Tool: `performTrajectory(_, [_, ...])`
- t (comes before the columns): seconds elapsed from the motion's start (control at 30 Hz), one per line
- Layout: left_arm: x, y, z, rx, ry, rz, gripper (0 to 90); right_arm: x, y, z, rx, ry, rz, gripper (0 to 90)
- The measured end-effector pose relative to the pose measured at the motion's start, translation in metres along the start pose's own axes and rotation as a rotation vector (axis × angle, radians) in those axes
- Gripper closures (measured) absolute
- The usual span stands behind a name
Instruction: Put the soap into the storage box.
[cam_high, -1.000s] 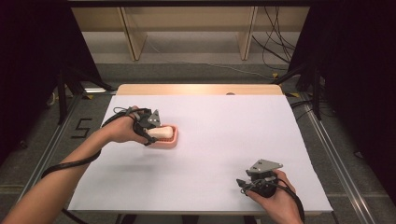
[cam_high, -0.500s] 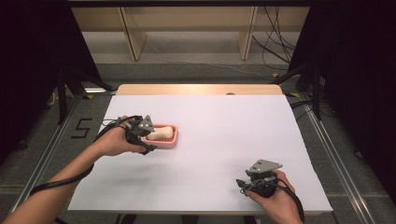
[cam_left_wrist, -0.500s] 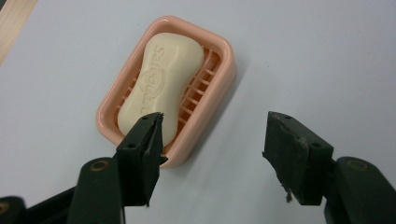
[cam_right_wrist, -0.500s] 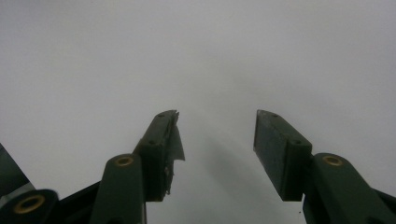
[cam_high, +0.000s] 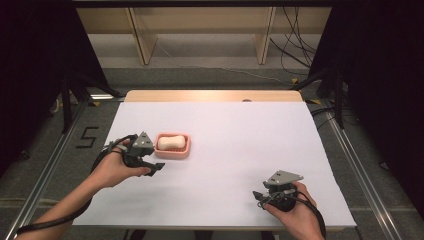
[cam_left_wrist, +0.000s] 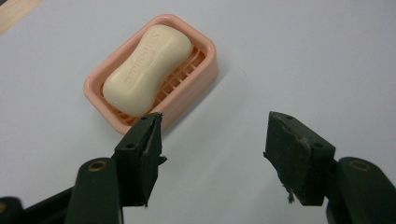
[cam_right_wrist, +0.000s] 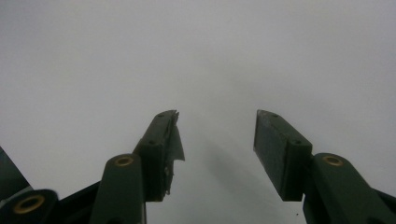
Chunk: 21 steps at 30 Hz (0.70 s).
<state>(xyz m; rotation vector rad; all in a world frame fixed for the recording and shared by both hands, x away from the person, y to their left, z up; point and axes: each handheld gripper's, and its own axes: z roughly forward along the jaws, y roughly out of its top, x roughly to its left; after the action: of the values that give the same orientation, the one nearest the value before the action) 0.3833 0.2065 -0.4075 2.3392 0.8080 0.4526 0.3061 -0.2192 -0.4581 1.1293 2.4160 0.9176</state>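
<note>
With my left gripper (cam_left_wrist: 212, 135) and right gripper (cam_right_wrist: 217, 135) both spread wide and empty, I judge the soap bar (cam_left_wrist: 147, 67) light, rigid and slippery, best pinched across its narrow waist above the pink dish (cam_left_wrist: 205, 70).

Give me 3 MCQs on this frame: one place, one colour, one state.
1. Where is the soap dish?
A. right half of the table
B. left half, beside the left gripper
C. on the floor

2. What colour is the dish?
A. pink
B. blue
C. black

3. How do the left gripper's jaws stand?
A. shut on the soap
B. shut on the dish
C. open, holding nothing

Key: 1 B, the high view shows the dish on the white table just past the left gripper. 2 A, its pink rim frames the cream soap bar. 3 C, the left gripper view shows the jaws spread with bare table between them.
</note>
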Motion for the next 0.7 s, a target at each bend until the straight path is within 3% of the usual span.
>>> performTrajectory(0.3, [-0.012,-0.033,-0.019,-0.005,0.030,-0.065,35.8,0.001,0.000,0.000,0.000,0.001,0.010,50.0])
performTrajectory(0.47, [-0.017,-0.049,-0.024,-0.013,0.038,-0.054,35.8,0.001,0.000,0.000,0.002,0.001,0.012,49.9])
performTrajectory(0.53, [-0.022,-0.058,-0.025,-0.007,0.026,-0.086,35.5,0.002,0.001,0.000,0.007,0.005,0.012,50.0])
performTrajectory(0.6, [-0.024,-0.069,-0.025,-0.018,0.043,-0.083,35.5,0.002,0.000,0.000,0.009,0.005,0.013,50.0])
performTrajectory(0.7, [-0.031,-0.083,-0.022,-0.008,0.041,-0.144,35.7,0.002,0.000,-0.001,0.006,0.003,0.012,49.9])
